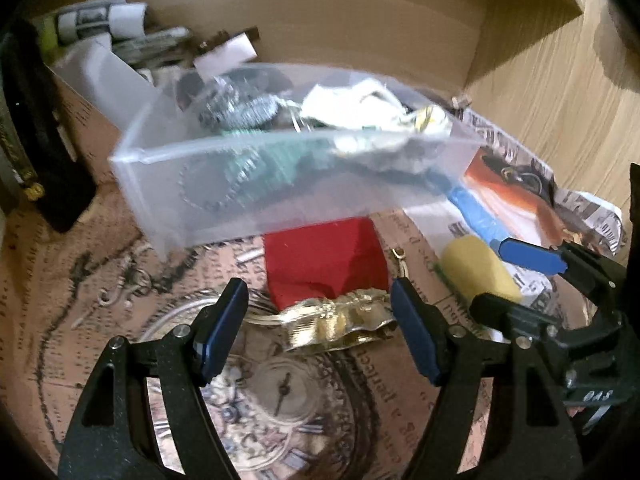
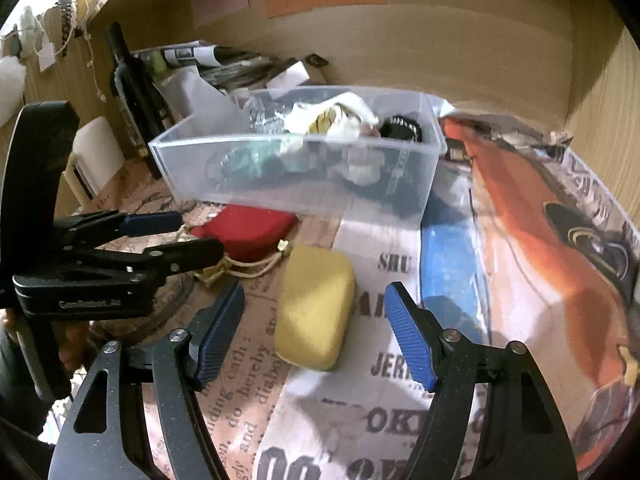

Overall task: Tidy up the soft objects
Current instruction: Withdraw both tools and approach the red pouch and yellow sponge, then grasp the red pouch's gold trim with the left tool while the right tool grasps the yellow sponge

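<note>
**Reaching for two soft pieces with both grippers spread**

Hovering low over the printed paper covering, the right gripper (image 2: 314, 330) is held with its jaws wide apart, and the yellow sponge (image 2: 314, 306) lies between and just ahead of its fingertips, untouched. The left gripper (image 1: 320, 328) is likewise spread, nothing clamped; a gold fabric piece (image 1: 340, 320) sits between its fingertips, with the red pouch (image 1: 326, 262) just beyond it. The clear plastic bin (image 2: 296, 196), already holding mixed items, stands further ahead of both tools.

Several risks can be judged from this layout. The two grippers are close together, so a collision could be caused if both are closed and lifted at once. The sponge could be squeezed out sideways if only its edge is caught. A cord (image 2: 256, 268) trails from the gold piece toward the pouch, and the pouch may be dragged along by it.

Much of the left view is blurred, so the bin's contents cannot be identified with certainty. Whether the gold piece is attached to the pouch cannot be told. The bin's far side is partly cut off behind its contents.
</note>
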Demonstrator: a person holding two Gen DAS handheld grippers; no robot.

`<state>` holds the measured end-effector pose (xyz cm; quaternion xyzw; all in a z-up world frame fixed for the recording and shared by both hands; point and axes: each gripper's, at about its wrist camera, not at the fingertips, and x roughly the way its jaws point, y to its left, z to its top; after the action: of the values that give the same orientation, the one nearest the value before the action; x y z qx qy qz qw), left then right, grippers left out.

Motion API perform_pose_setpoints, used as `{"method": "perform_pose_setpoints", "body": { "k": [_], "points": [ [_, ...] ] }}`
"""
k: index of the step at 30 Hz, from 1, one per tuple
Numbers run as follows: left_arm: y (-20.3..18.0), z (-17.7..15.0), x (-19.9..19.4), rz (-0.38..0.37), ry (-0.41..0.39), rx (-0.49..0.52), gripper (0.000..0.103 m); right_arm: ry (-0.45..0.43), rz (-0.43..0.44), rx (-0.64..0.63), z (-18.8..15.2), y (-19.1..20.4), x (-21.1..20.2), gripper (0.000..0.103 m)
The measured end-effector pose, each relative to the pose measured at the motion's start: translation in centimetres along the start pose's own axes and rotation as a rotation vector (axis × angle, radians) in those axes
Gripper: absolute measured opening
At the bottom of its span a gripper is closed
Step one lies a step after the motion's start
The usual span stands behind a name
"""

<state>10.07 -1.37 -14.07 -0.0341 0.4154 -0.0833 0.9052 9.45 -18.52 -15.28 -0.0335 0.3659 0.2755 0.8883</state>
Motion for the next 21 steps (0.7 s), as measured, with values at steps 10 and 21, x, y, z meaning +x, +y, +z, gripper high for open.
{"method": "perform_pose_setpoints", "body": {
  "k": [10, 21],
  "points": [
    [-0.3, -0.4, 1.3, -0.014, 0.016, 0.011, 0.055, 0.022, 0.021, -0.008, -0.8, 0.3, 0.8, 0.033],
    [-1.3, -0.9, 0.1, -0.049, -0.001, 0.011, 0.022, -0.013, 0.03, -0.008, -0.8, 0.2, 0.0, 0.03]
  ]
}}
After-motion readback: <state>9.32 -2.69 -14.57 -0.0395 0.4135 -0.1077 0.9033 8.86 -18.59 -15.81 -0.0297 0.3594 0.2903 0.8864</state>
